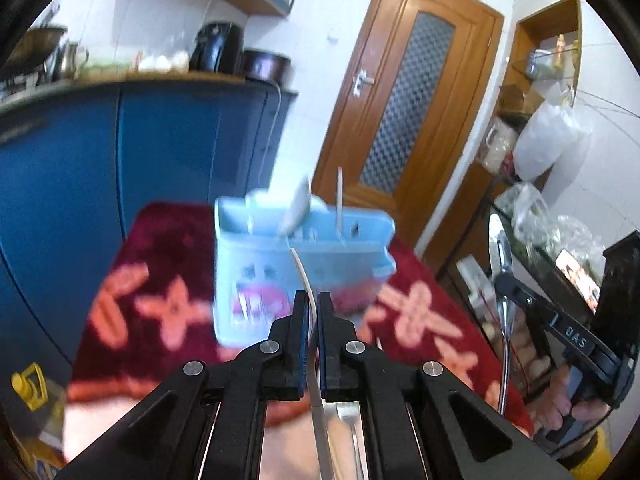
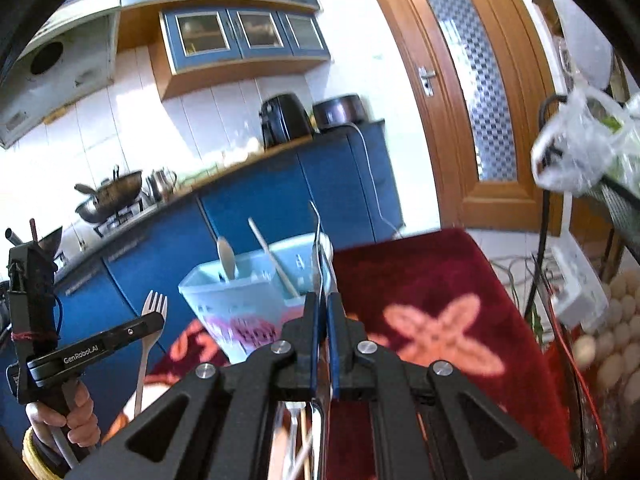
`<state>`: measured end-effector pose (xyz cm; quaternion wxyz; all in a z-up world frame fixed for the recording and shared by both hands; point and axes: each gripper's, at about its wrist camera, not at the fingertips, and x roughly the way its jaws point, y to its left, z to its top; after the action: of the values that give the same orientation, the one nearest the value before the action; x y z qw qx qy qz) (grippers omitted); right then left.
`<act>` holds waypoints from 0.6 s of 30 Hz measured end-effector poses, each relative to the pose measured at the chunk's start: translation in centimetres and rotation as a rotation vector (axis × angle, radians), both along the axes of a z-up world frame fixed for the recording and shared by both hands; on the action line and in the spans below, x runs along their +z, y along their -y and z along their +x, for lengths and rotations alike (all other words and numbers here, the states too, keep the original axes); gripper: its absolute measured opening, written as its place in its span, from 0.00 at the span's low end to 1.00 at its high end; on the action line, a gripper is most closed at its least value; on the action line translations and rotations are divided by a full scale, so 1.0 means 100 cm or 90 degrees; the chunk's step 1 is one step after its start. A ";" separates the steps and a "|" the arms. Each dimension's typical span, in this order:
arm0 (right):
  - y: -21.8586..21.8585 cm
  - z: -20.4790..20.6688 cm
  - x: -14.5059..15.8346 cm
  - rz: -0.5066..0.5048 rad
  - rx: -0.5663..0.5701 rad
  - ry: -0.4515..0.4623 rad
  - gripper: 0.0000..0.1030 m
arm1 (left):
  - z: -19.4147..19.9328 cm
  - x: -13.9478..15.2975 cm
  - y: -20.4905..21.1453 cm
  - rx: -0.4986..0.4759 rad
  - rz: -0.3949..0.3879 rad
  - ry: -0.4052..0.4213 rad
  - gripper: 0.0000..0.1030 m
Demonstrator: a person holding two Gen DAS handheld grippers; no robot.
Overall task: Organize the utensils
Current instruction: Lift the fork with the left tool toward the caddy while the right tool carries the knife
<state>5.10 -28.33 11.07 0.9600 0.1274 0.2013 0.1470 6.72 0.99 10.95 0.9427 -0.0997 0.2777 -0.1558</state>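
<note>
Left wrist view: fork (image 1: 305, 276) pinched by left gripper (image 1: 313, 304); tines should be kept upright above blue caddy (image 1: 256, 264).
Right gripper (image 2: 323, 306) is clamped on a table knife (image 2: 318, 248).

The left gripper (image 1: 313, 312) pinches a fork (image 1: 307, 280) near a blurry blue holder (image 1: 256, 276), maybe holding spoons.

Each camera looks forward along its own gripper's fingers from close above the red cloth (image 1: 168, 264). Both face the blue holder (image 1: 280, 264) (image 2: 240, 304), blue cabinets (image 2: 280, 208) and wooden door (image 1: 404, 96); each also catches the other gripper.
</note>
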 end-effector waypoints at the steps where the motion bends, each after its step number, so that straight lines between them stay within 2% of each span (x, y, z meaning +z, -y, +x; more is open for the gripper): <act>1: -0.002 0.006 0.003 0.004 0.000 0.007 0.05 | 0.004 0.006 -0.001 0.004 0.002 0.014 0.04; 12: -0.022 0.065 0.033 0.037 0.003 0.075 0.05 | 0.056 0.058 -0.007 0.064 0.023 0.144 0.04; 18: -0.036 0.092 0.045 0.033 -0.004 0.119 0.05 | 0.087 0.068 -0.015 0.098 0.020 0.190 0.04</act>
<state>14.31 -24.72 15.58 0.9715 0.1383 0.1065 0.1604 15.46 2.54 17.70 0.9841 -0.0816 0.1285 -0.0918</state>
